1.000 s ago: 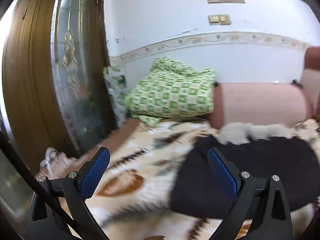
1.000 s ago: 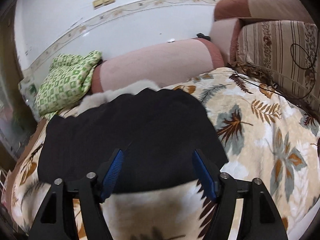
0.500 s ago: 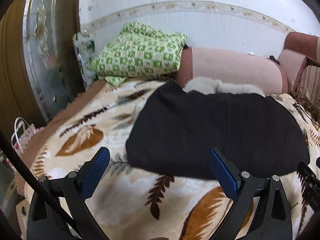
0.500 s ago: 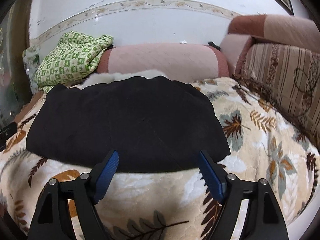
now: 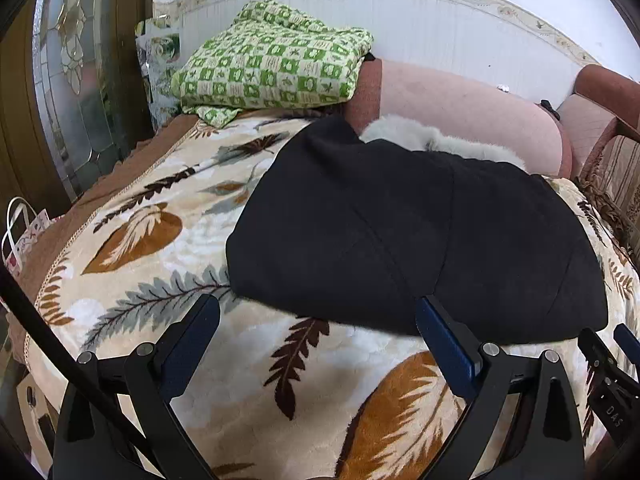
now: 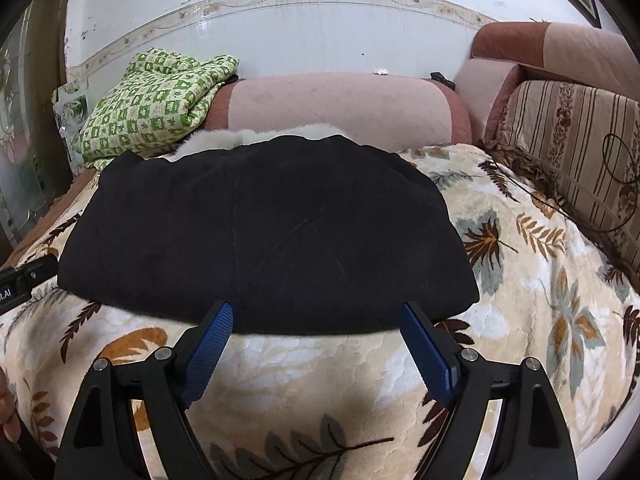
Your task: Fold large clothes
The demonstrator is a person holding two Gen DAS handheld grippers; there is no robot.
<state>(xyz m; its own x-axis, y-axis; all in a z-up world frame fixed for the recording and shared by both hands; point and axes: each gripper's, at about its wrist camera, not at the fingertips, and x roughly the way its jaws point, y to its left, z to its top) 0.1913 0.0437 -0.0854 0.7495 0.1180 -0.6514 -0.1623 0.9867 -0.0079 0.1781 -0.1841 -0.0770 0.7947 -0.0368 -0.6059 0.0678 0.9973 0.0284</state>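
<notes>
A large black garment [image 5: 416, 236] lies folded flat on a leaf-patterned blanket [image 5: 168, 304], with a white fur trim [image 5: 424, 140] showing at its far edge. It also shows in the right wrist view [image 6: 264, 236]. My left gripper [image 5: 316, 320] is open and empty, just short of the garment's near edge. My right gripper [image 6: 316, 320] is open and empty at the same near edge, further right; its tip shows in the left wrist view [image 5: 608, 360].
A green checked quilt [image 5: 272, 68] sits on a pink bolster [image 5: 460, 108] at the back. A striped cushion [image 6: 576, 140] lies on the right. A glass-panelled wooden door [image 5: 76, 72] stands on the left, with a bag [image 5: 20, 236] below it.
Both grippers have drawn back from the garment and tilted down. The garment lies flat and has not moved.
</notes>
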